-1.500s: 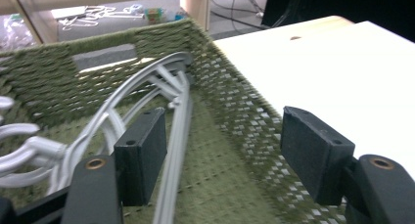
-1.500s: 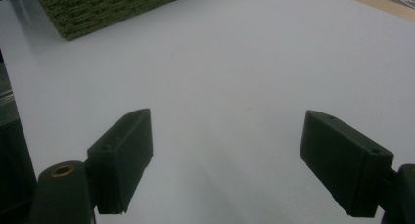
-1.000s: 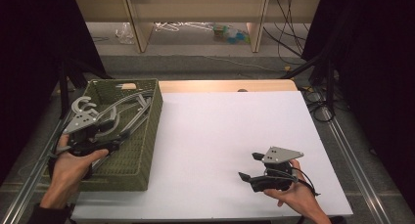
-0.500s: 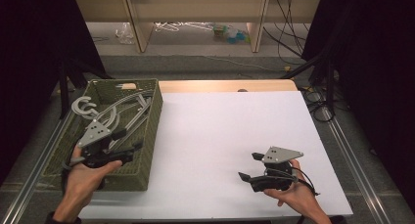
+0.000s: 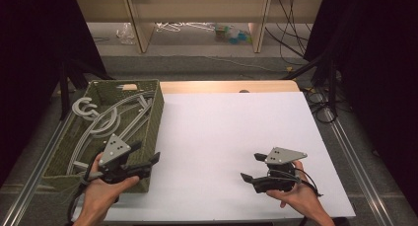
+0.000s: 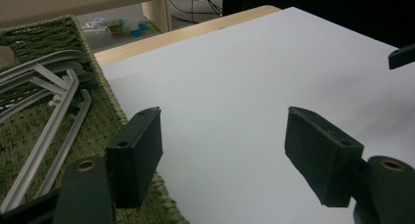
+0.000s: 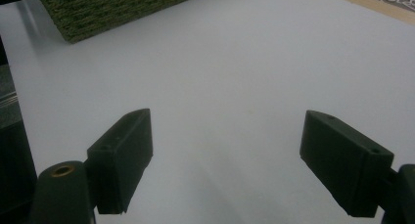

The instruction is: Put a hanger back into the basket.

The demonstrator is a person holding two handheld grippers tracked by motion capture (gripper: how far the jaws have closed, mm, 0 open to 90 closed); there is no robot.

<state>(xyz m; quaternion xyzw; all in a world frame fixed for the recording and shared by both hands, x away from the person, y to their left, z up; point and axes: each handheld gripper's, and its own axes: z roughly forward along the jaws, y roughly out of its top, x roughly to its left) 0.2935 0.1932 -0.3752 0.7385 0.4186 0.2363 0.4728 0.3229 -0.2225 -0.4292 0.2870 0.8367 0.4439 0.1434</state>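
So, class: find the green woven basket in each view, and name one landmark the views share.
High view: the green woven basket sits left of centre.
Left gripper view: along the left edge, hangers inside.
Right gripper view: top left corner.
Shared landmark: the white table sheet.

Two black jaws of the right gripper point(image 7: 225, 160) rise from the bottom edge, set wide apart with nothing between them, over a bare white table surface point(image 7: 235, 72) that takes up most of the picture. At the top left lies the corner of a green woven basket point(image 7: 117, 6), its wall resting on the white surface and well apart from the jaws. A strip of light wooden table edge point(image 7: 377, 4) crosses the top right corner, and a dark area runs down the left edge beside the white surface.
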